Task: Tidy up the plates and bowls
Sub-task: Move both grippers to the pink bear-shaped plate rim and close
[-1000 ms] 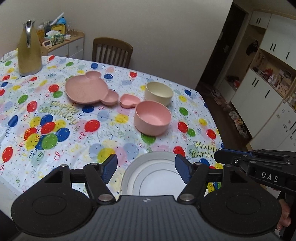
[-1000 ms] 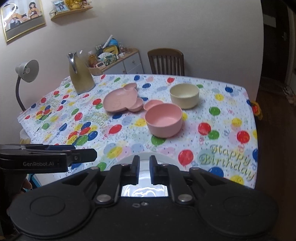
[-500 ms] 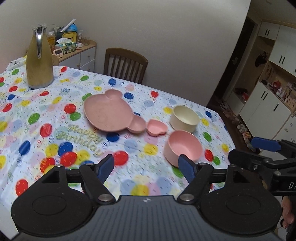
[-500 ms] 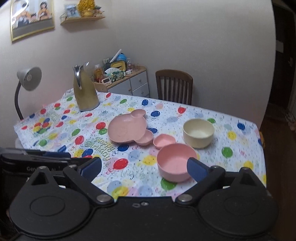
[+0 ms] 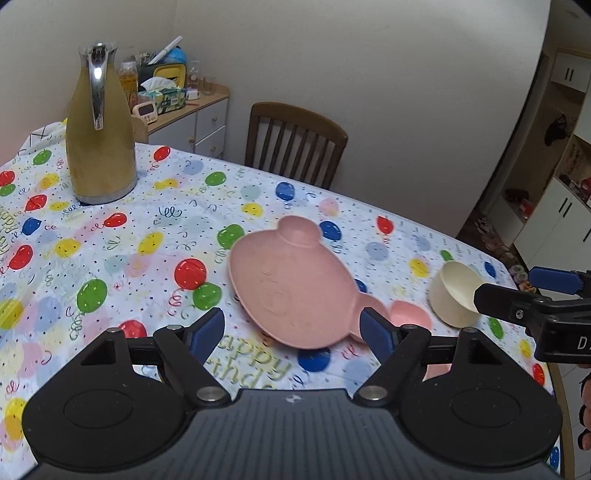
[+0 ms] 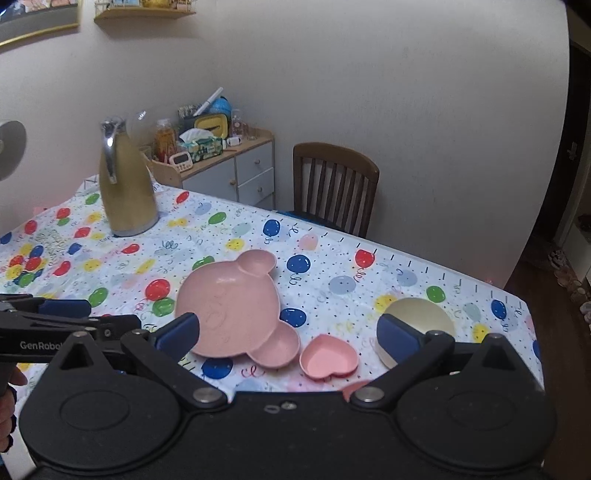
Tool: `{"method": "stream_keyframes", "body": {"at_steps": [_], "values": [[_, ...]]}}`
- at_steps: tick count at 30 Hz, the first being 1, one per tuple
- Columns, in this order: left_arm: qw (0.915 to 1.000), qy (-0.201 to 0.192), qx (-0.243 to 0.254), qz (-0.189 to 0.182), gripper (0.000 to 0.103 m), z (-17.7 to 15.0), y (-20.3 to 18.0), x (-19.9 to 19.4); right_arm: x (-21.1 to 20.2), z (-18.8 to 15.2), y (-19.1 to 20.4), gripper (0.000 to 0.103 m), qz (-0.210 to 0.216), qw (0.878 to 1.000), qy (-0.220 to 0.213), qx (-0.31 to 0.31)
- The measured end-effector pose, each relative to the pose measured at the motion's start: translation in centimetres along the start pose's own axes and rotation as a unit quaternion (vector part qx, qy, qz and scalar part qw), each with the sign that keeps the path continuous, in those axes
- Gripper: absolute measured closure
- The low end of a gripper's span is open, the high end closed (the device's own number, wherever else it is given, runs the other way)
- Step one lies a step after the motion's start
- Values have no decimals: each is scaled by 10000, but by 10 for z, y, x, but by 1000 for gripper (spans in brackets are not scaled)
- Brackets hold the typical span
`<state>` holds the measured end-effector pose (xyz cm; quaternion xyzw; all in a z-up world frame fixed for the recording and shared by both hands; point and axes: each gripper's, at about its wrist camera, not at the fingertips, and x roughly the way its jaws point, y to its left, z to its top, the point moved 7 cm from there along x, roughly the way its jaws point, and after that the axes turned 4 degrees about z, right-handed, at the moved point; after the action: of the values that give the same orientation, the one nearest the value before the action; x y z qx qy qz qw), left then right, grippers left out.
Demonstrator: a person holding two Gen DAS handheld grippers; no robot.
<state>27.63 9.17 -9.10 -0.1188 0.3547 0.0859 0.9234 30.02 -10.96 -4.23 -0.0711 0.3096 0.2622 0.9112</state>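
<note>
Pink plate [image 5: 295,288] lies between left tongs [image 5: 293,330].

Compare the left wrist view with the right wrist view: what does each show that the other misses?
Only the left wrist view shows the white cupboards through the doorway. Only the right wrist view shows the grey desk lamp and the wooden wall shelf. Both show the pink bear-shaped plate, pink heart-shaped dish, cream round bowl, gold thermos jug and brown wooden chair.
</note>
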Motion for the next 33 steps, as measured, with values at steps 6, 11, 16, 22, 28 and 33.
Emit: {"method": "stream_keyframes", "body": {"at_steps": [6, 11, 16, 22, 28, 33], "values": [[9997, 163, -145, 105, 23, 12, 17, 43, 56, 9, 4, 1, -26, 9993, 358, -137], [9987, 387, -300, 173, 23, 13, 28, 75, 101, 8, 4, 2, -67, 9973, 711, -157], [9976, 535, -371, 217, 23, 13, 35, 102, 136, 10, 0, 7, -244, 9973, 699, -26], [9967, 665, -395, 242, 23, 12, 39, 127, 169, 10, 2, 4, -441, 9961, 751, -168], [9947, 809, -542, 321, 23, 7, 42, 146, 204, 2, -1, 6, -166, 9920, 1251, -22], [9939, 903, -560, 293, 24, 5, 38, 157, 227, -7, -1, 24, -90, 9879, 1546, -114]]}}
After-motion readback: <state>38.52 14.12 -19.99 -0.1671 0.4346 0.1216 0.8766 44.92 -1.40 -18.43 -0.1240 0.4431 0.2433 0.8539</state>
